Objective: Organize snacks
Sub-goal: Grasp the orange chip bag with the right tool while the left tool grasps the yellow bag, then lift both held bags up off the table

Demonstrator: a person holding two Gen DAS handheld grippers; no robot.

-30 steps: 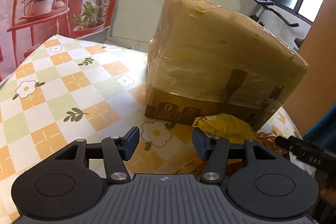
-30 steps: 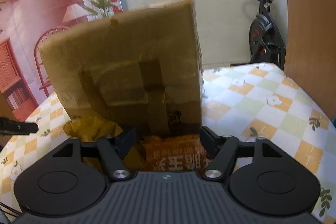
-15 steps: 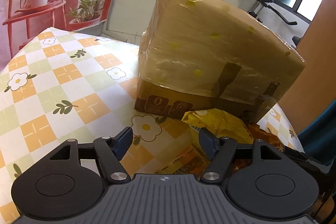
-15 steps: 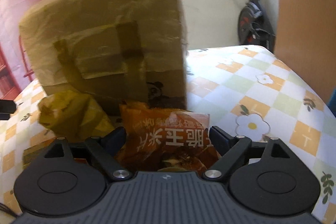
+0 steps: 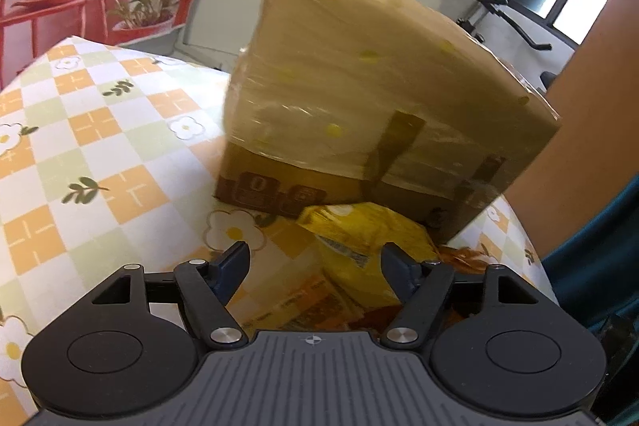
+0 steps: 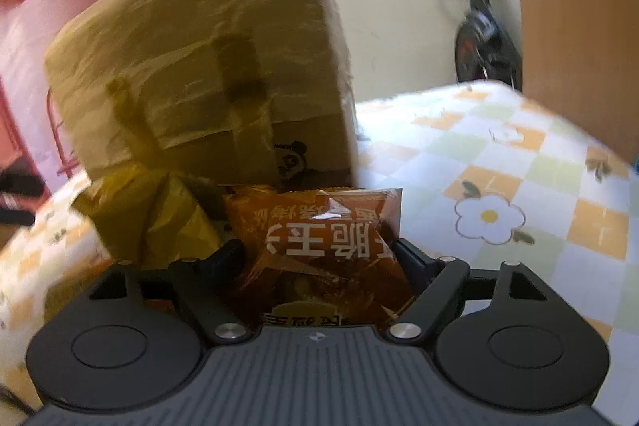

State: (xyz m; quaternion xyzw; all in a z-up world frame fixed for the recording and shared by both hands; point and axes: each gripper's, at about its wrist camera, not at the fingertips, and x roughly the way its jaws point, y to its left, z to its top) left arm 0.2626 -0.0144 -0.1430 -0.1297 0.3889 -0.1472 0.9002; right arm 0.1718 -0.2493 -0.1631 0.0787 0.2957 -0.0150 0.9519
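On the checkered counter [image 5: 100, 146], a tall taped cardboard box [image 5: 359, 86] blocks our way ahead. Our right gripper [image 6: 319, 254] is clamped on an orange snack packet [image 6: 323, 246], raised just before the box. A crumpled yellow packet [image 5: 367, 246] lies against the box's base, with our left gripper [image 5: 313, 262] spread wide and empty just short of it. An exercise bike [image 6: 487, 42] stands beyond the counter.

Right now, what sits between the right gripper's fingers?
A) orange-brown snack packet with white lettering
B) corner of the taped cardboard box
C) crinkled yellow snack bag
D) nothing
A: in the right wrist view the orange-brown snack packet with white lettering fills the gap of the right gripper, both fingers against its sides.
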